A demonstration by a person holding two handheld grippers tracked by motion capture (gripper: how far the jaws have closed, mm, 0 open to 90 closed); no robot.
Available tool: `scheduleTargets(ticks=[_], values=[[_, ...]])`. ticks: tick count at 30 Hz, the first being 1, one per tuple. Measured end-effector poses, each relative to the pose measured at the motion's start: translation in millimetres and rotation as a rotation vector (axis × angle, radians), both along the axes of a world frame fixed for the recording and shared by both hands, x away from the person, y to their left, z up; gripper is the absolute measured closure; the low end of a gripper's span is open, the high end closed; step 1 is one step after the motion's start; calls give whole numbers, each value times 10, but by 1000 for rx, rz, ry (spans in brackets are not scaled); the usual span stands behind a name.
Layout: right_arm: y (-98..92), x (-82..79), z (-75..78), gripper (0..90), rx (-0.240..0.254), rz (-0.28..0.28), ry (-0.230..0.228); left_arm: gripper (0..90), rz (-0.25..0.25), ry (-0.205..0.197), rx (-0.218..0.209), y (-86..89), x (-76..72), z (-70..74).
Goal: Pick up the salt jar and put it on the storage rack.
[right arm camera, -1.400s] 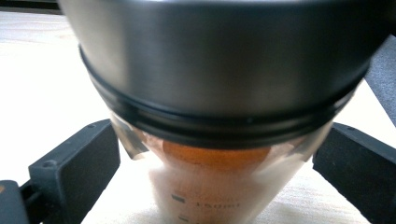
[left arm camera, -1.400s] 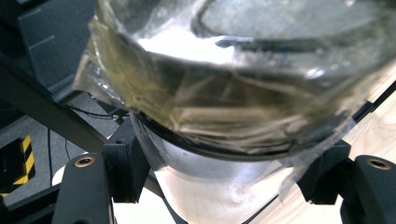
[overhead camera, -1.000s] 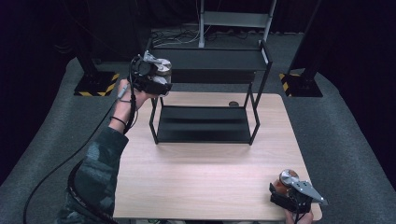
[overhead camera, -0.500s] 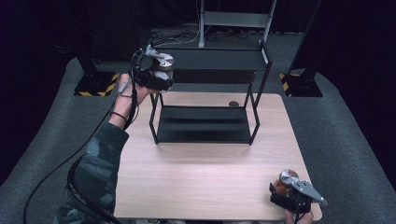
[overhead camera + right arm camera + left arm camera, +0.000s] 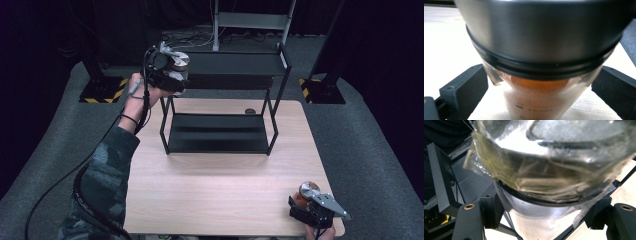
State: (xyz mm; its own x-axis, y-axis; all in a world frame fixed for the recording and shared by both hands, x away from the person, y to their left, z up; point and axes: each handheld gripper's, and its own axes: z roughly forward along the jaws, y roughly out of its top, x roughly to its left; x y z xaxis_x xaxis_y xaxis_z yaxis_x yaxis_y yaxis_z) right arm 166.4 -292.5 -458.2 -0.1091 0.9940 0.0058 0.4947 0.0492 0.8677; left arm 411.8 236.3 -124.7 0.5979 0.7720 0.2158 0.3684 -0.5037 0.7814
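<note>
**Two jars, one in each of my grippers**

The wooden table [image 5: 220, 190] spreads before me in the high view, and at its far side stands a black two-shelf rack [image 5: 220, 132], its top shelf reaching back past the table edge.

From above, my left gripper [image 5: 167, 70] is raised at the left end of the rack's top shelf, with a lidded jar [image 5: 175, 62] in it. That view does not show how the jaws sit. The left gripper view does: my two black jaws press against the jar [image 5: 554, 170] from either side, just under its metal lid, which is wrapped in clear, yellowed tape. Behind it I see the rack's frame [image 5: 441, 177] and a strip of tabletop.

My right gripper [image 5: 312, 207] sits at the near right corner of the table, and the high view gives only a metal cap there. The right gripper view adds the rest: a clear jar [image 5: 541, 100] with printed measuring marks and something orange inside, possibly a powder, though the glass is blurred. It stands on the wood with my jaws clamped on both its sides below the metal lid [image 5: 544, 32].
</note>
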Motion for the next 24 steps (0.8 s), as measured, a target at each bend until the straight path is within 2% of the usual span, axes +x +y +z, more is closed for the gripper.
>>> scheduleTargets(ticks=[24], values=[[-4, 4, 5, 0, 2, 1, 4, 306, -23, -16, -2, -157, 43, 218]])
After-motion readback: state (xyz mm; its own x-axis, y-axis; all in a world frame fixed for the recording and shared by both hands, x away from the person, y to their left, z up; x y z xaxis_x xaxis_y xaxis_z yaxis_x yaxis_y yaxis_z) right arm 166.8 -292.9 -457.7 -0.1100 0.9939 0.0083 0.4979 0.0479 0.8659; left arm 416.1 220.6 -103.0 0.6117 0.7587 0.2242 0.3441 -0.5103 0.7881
